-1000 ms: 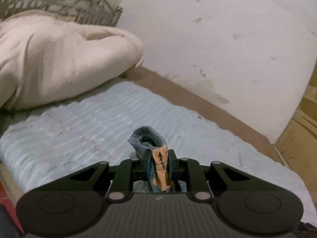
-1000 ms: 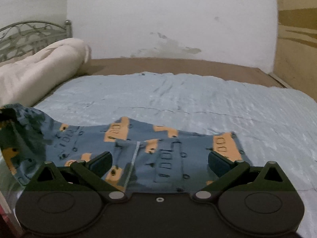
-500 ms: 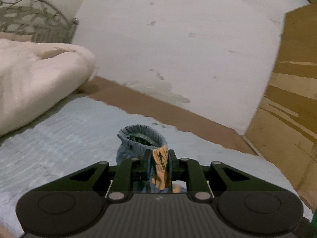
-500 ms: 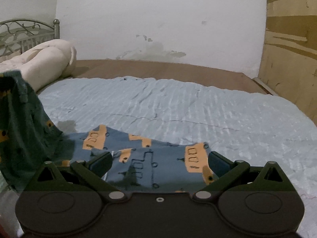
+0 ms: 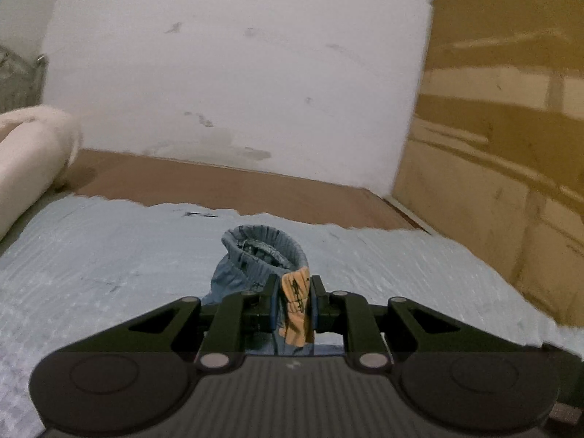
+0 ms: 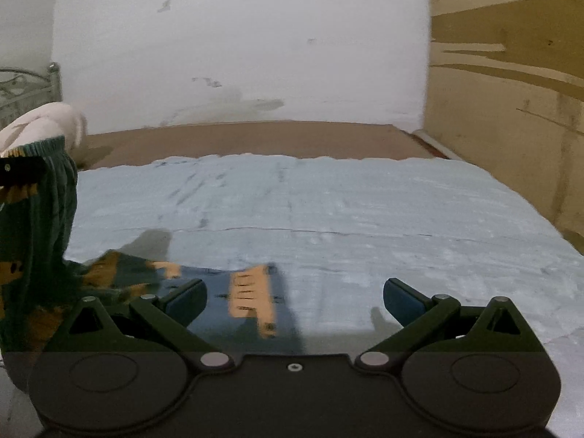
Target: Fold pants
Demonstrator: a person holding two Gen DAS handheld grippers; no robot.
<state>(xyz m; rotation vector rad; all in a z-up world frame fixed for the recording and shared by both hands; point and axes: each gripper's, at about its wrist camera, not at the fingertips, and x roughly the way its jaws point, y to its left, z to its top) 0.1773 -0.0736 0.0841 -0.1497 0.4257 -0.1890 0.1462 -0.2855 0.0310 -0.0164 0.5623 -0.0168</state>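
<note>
Left tool (image 5: 292, 304) pinches the pants (image 5: 262, 255) waistband, right tool (image 6: 294, 297) spread and empty (should pin the leg hem flat on the bed (image 6: 365, 211) while the left carries over).

Pants (image 6: 252, 295) print was motion-blurred just ahead of the right hand-held gripper (image 6: 295, 297); their lower part was hidden behind its body. Raised waistband part (image 6: 40, 197) was cut off at left edge.
</note>
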